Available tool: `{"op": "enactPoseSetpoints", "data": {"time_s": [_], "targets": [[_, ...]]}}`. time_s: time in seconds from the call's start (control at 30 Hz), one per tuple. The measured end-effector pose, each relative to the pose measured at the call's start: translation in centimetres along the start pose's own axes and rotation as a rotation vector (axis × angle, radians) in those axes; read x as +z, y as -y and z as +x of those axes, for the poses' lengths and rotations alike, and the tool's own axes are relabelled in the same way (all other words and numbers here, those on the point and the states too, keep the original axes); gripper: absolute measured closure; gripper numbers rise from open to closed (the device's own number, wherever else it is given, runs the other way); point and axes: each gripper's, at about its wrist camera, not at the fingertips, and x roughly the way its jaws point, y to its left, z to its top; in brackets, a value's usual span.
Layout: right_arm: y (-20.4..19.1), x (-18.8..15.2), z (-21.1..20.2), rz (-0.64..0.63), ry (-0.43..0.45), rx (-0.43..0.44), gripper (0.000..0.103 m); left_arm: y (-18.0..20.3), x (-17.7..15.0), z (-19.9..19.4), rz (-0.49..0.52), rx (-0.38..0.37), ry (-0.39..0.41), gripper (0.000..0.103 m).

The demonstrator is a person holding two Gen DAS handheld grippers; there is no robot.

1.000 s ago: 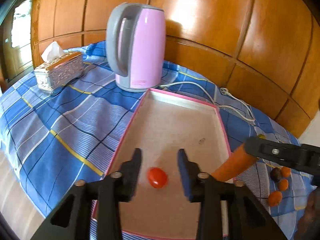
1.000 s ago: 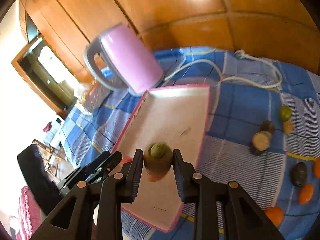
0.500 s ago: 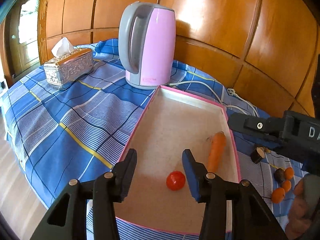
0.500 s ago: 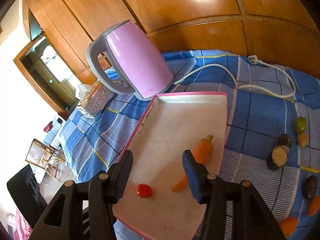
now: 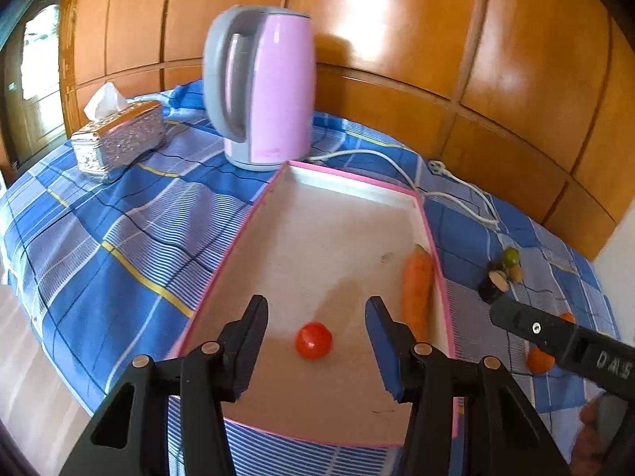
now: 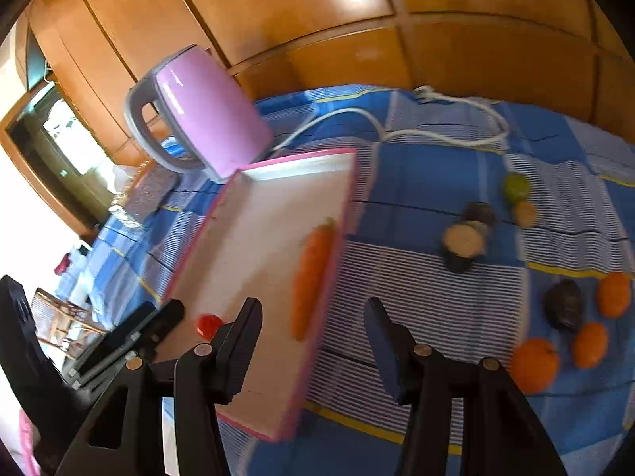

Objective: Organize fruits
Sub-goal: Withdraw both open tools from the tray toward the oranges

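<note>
I see a pink kettle (image 5: 270, 91) with a grey handle standing on the blue checked cloth (image 5: 119, 230), its white cord (image 5: 436, 182) trailing along the wood-panelled wall (image 5: 436, 39). A silver tissue box (image 5: 119, 139) sits near the kettle.

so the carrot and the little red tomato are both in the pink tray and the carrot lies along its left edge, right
Not quite. The carrot and the tomato are both in the pink tray, but the carrot lies along its right edge, not its left. The left wrist view shows it against the right-hand wall.

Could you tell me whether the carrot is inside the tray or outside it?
Inside: the carrot lies flat along the tray's right wall.
</note>
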Motion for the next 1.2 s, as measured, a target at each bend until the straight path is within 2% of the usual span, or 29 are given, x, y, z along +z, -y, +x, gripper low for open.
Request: {"op": "enactPoseSetpoints", "data": {"time_s": [0.37, 0.6, 0.77, 0.87, 1.07, 1.2], "targets": [[6.3, -5.0, -4.6, 0.028, 0.059, -0.219, 0.049, 5.3, -1.4, -0.4, 0.123, -0.094, -0.016, 0.051], [10.6, -7.6, -5.8, 0.098, 0.029, -0.323, 0.049, 8.8, -2.5, -0.2, 0.189, -0.161, -0.044, 0.051], [13.2, -8.3, -6.7, 0.202, 0.036, -0.328, 0.049, 11.5, -3.6, 0.1, 0.260, -0.227, -0.077, 0.051], [14.3, -8.6, -7.1, 0.237, 0.037, -0.323, 0.057, 13.2, -4.4, 0.2, 0.309, -0.274, -0.098, 0.048], [15.2, -9.0, -7.2, 0.242, 0.030, -0.342, 0.057, 16.5, -5.4, 0.6, 0.376, -0.347, -0.122, 0.046], [15.4, -9.2, -7.0, 0.200, 0.024, -0.387, 0.057, 18.1, -5.7, 0.9, 0.402, -0.382, -0.143, 0.046]]}}
